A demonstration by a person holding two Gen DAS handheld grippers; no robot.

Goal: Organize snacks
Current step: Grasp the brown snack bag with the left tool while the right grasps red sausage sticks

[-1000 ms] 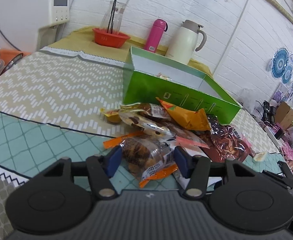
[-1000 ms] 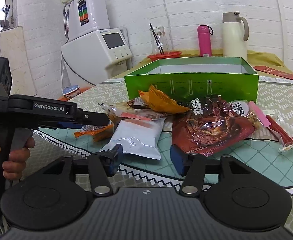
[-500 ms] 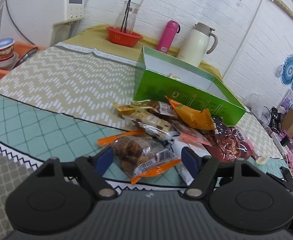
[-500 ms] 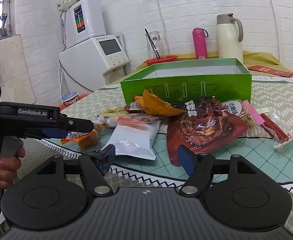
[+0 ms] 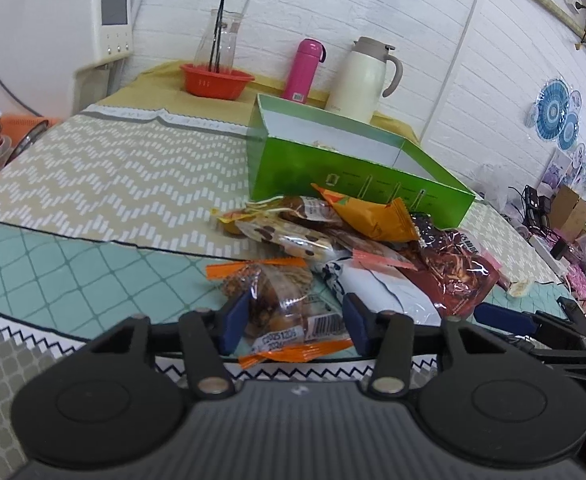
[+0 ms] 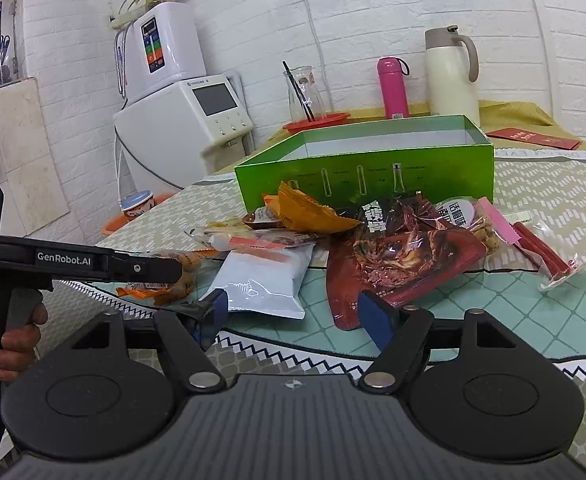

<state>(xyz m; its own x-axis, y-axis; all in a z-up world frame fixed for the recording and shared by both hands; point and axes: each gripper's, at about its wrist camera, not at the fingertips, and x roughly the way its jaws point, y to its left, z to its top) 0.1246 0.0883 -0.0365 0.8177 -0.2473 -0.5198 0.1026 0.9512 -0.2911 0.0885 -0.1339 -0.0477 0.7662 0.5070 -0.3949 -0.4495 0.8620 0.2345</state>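
Note:
A pile of snack packets lies in front of an open green box (image 5: 357,184), which also shows in the right wrist view (image 6: 373,172). My left gripper (image 5: 293,320) is closing around a clear packet with orange ends (image 5: 285,312); its blue pads touch both sides of it. That packet also shows in the right wrist view (image 6: 169,276) under the left gripper's arm. My right gripper (image 6: 293,312) is open and empty, just in front of a white packet (image 6: 261,276) and a dark red packet (image 6: 393,256).
An orange packet (image 5: 373,216), a cookie packet (image 5: 289,240) and red sticks in a clear bag (image 6: 541,248) lie in the pile. A pink bottle (image 6: 393,88), a cream jug (image 6: 451,76), a red bowl (image 5: 217,80) and a white dispenser (image 6: 185,136) stand behind.
My left gripper has narrowed onto the clear orange-ended packet and has drawn back toward the table's front edge with it. My right gripper has edged closer to the white and dark red packets.

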